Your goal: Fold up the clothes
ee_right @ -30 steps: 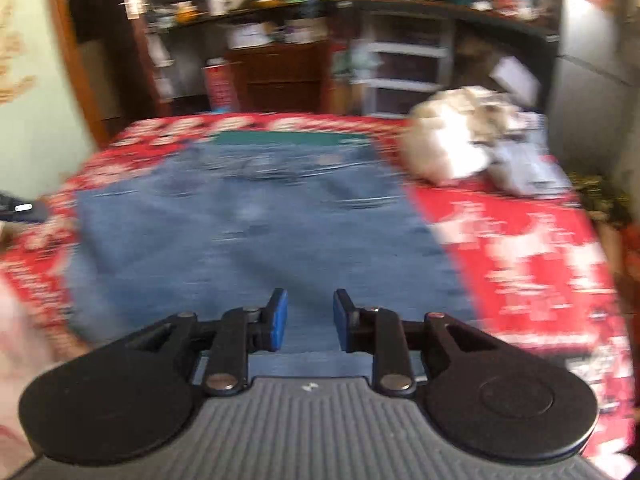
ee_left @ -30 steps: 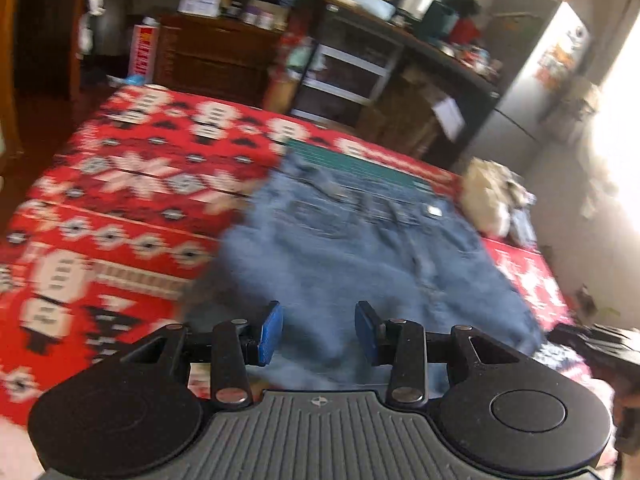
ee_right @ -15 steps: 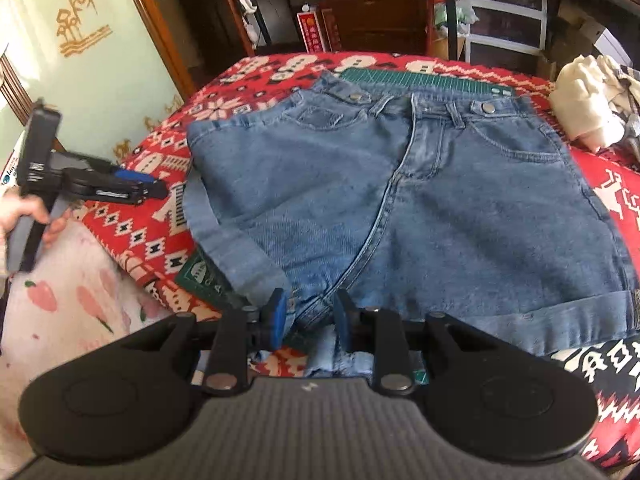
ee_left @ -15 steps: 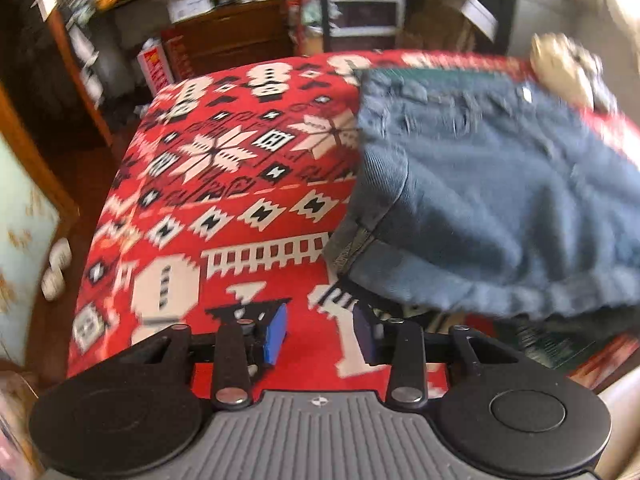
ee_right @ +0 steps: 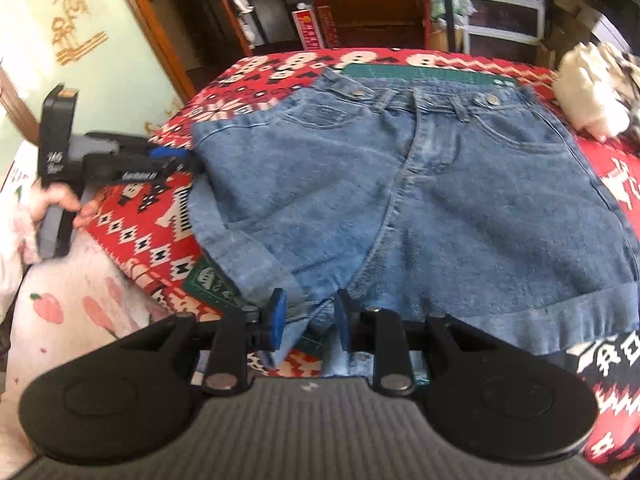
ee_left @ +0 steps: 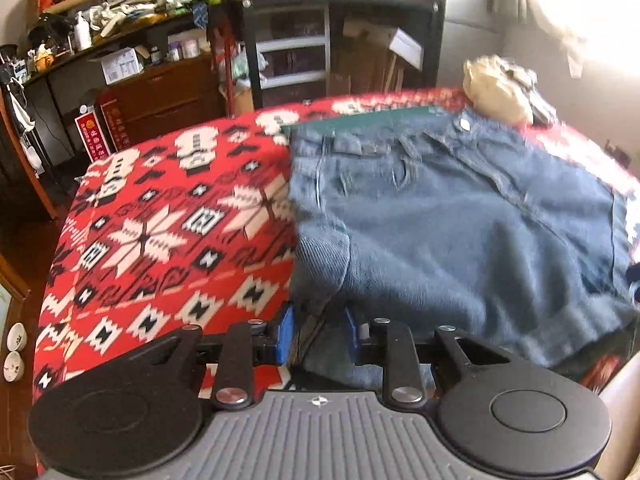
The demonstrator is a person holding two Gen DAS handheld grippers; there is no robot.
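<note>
Blue denim shorts (ee_right: 460,200) lie flat, front up, on a red patterned blanket (ee_right: 280,68), waistband at the far side. My right gripper (ee_right: 311,322) is open at the near hem by the crotch, with denim between its blue pads. My left gripper (ee_left: 318,334) is open at the left leg's outer edge (ee_left: 316,280), and the hem fabric reaches into the gap between its fingers. Seen from the right wrist, the left gripper (ee_right: 172,160) is held by a hand (ee_right: 52,200), its tip touching the left side of the shorts.
A green cutting mat (ee_right: 420,72) lies under the shorts. A cream cloth bundle (ee_left: 496,88) sits at the table's far right corner. Cluttered shelves and drawers (ee_left: 288,52) stand behind the table. Peach-print fabric (ee_right: 60,308) lies near left.
My left gripper has swung right from the bare blanket to the left edge of the shorts, and its fingers have narrowed. The right gripper has stayed at the near hem, gap unchanged.
</note>
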